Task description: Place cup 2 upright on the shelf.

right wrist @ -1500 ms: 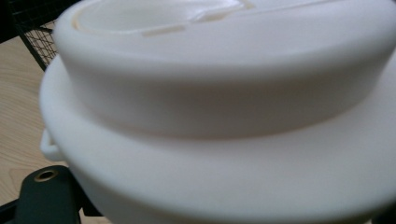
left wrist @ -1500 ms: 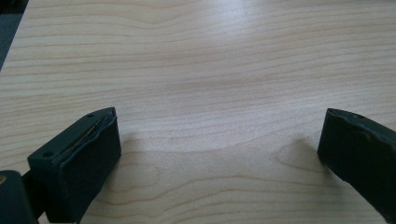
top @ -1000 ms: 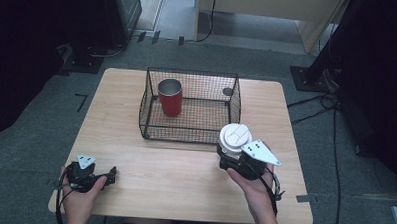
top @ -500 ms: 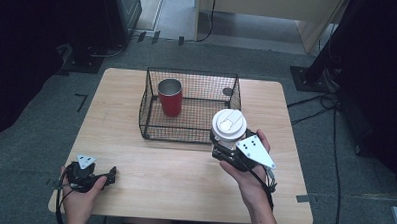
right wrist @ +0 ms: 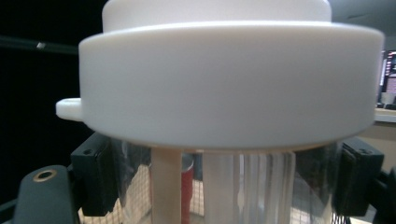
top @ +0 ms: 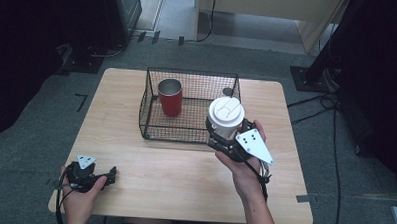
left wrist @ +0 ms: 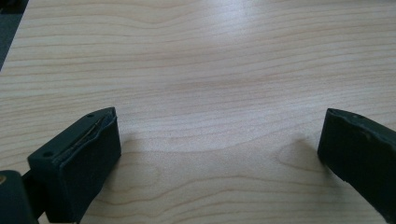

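Carrying the lidded cup to the black wire basket (top: pixel 189 104)

Right tool (top: pixel 224 140) clamps the clear, white-lidded plastic cup (top: pixel 226 118); keep it upright, clearing the rim just ahead. Left tool (top: pixel 96 176) rests wide open, empty.

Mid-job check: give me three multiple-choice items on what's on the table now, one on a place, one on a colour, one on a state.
1. Where does the red cup stand?
A. Inside the wire basket
B. On the table beside the left claw
C. On the floor

2. What colour is the lid of the clear cup?
A. Black
B. White
C. Red

3. How is the left claw?
A. Shut on the red cup
B. Shut on the basket rim
C. Open, with nothing between its jaws

Answers:
1. A, as the high view shows the red cup upright within the basket's mesh walls.
2. B, since the lid is white in both the high view and the right gripper view, where the right claw grips the cup's sides.
3. C, because the left gripper view shows its jaws wide apart over the bare table.
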A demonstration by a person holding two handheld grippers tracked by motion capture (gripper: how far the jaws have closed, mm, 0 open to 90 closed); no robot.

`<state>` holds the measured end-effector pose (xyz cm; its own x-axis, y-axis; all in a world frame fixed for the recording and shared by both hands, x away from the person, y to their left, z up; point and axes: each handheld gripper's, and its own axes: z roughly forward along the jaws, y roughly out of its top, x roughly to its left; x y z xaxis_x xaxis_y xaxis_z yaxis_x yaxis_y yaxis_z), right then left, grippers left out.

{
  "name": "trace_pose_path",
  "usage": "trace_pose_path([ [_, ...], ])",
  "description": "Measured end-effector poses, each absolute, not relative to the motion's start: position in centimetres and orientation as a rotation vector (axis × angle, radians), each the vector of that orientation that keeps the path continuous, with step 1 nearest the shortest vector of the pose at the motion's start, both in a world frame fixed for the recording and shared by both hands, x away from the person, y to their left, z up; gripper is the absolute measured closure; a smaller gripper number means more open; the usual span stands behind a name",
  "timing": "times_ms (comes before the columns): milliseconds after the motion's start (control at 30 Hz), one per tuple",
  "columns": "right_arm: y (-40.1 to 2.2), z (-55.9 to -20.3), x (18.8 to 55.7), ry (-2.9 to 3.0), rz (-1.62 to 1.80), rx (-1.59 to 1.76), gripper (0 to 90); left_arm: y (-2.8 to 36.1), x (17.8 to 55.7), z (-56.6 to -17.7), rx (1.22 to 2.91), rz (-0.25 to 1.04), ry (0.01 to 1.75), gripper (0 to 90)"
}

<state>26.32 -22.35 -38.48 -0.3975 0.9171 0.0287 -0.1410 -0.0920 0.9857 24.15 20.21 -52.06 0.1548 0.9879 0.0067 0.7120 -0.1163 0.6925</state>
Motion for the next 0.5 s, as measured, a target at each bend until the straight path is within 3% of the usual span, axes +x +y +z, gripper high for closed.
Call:
trace_pose_path([
  [500,-21.8,-36.4,29.7,1.28,1.654,0.92,16.0,20.2,24.2,-52.1,1.89,0.657,1.613,0.1],
])
